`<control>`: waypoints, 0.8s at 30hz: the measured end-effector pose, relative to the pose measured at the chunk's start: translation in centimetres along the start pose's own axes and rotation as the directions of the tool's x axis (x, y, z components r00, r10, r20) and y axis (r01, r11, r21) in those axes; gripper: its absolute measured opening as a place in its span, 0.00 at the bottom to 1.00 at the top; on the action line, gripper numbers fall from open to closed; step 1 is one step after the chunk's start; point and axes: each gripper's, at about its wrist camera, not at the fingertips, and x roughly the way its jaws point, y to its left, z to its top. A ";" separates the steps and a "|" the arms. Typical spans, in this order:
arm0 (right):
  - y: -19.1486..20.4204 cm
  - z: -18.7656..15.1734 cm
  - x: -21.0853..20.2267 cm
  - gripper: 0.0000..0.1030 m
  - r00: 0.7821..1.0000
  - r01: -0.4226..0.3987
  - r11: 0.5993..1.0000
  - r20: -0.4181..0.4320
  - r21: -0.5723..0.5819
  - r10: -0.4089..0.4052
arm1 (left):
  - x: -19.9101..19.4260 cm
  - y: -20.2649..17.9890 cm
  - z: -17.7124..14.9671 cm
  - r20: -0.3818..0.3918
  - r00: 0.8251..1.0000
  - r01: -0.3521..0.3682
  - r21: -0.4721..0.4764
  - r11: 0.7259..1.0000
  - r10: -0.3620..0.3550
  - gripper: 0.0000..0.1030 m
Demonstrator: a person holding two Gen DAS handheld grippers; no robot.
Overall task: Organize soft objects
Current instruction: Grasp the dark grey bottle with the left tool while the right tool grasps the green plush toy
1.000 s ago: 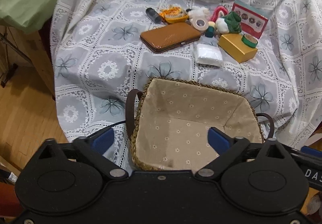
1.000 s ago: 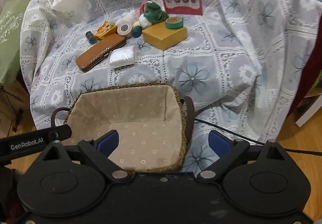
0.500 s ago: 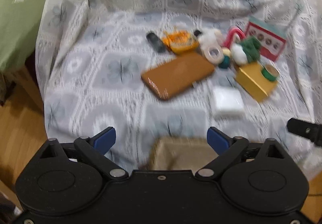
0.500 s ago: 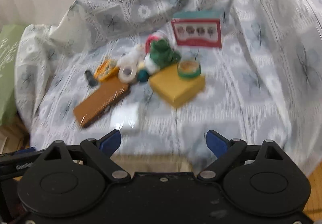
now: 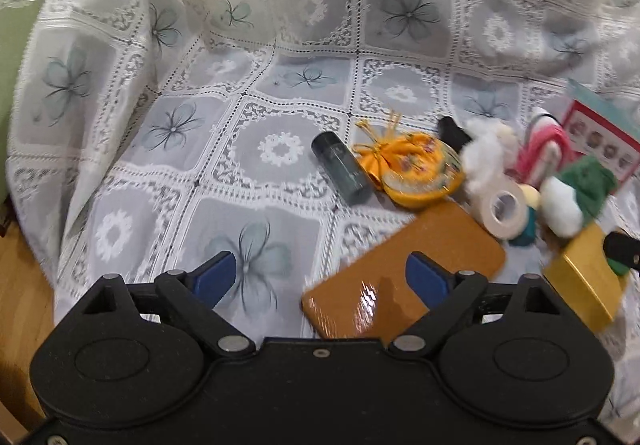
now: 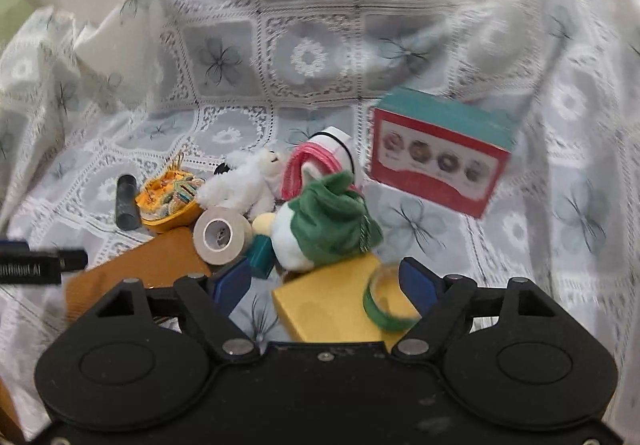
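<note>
so both grippers are hanging over the lace cloth [image 5: 280,149] with nothing in them. the left gripper [image 5: 320,277] has its jaws spread wide, having just narrowed a little; its right finger sits in front of the brown wallet [image 5: 420,265], not pressing it. the right gripper [image 6: 326,283] is open too, jaws just been closing in a bit, with the near corner of the yellow box [image 6: 332,305] showing between the fingers and no contact i can make out.

using the yellow box as the anchor: a green tape roll [image 6: 390,301] sits on its right end. just behind it, touching its far edge, is the green and white plush [image 6: 324,225]. left of the box is the brown wallet, and a beige tape roll [image 6: 222,235] stands on edge by the wallet's far end, with a small teal block [image 6: 262,253] next to it. behind that roll lies the white fluffy toy [image 6: 248,185], and further left the orange pouch [image 6: 170,201] and a dark tube [image 6: 127,201]. behind the plush is something pink and white [image 6: 316,161], too blurry to name. farthest back, right of the box, stands the red and teal carton [image 6: 440,161].
</note>
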 end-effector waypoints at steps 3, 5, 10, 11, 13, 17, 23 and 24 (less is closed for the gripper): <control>0.8 0.5 2.0 0.78 1.000 0.020 0.999 -0.002 -0.045 -0.020 | 1.5 -0.2 1.1 -0.002 1.000 -0.007 0.015 1.000 0.007 0.86; 1.1 0.9 3.3 0.79 0.999 0.033 0.997 -0.006 -0.069 -0.034 | 2.4 -0.3 1.7 0.001 1.000 -0.015 0.021 1.000 0.015 0.86; 1.5 1.4 5.7 0.81 0.998 0.064 0.992 -0.019 -0.110 -0.067 | 4.5 -0.2 3.4 0.014 1.000 -0.001 0.042 0.999 0.000 0.87; 1.5 1.6 6.2 0.82 0.997 0.067 0.991 -0.024 -0.113 -0.070 | 4.9 -0.3 3.7 0.017 1.000 -0.001 0.052 0.999 0.000 0.87; 1.5 1.7 6.9 0.82 0.997 0.065 0.991 -0.032 -0.115 -0.069 | 5.8 -0.5 4.2 0.019 1.000 0.008 0.084 0.996 -0.010 0.88; 1.6 1.9 8.0 0.82 0.997 0.062 0.991 -0.042 -0.122 -0.068 | 6.6 -0.3 4.3 0.021 0.999 0.042 0.155 0.987 -0.046 0.88; 1.7 2.0 8.1 0.82 0.998 0.057 0.991 -0.032 -0.125 -0.061 | 5.7 1.6 3.2 0.069 0.997 0.014 0.242 0.970 -0.031 0.88; 1.7 2.0 8.2 0.82 0.998 0.057 0.991 -0.032 -0.122 -0.062 | 5.9 1.8 3.0 0.061 0.998 0.005 0.256 0.967 -0.022 0.88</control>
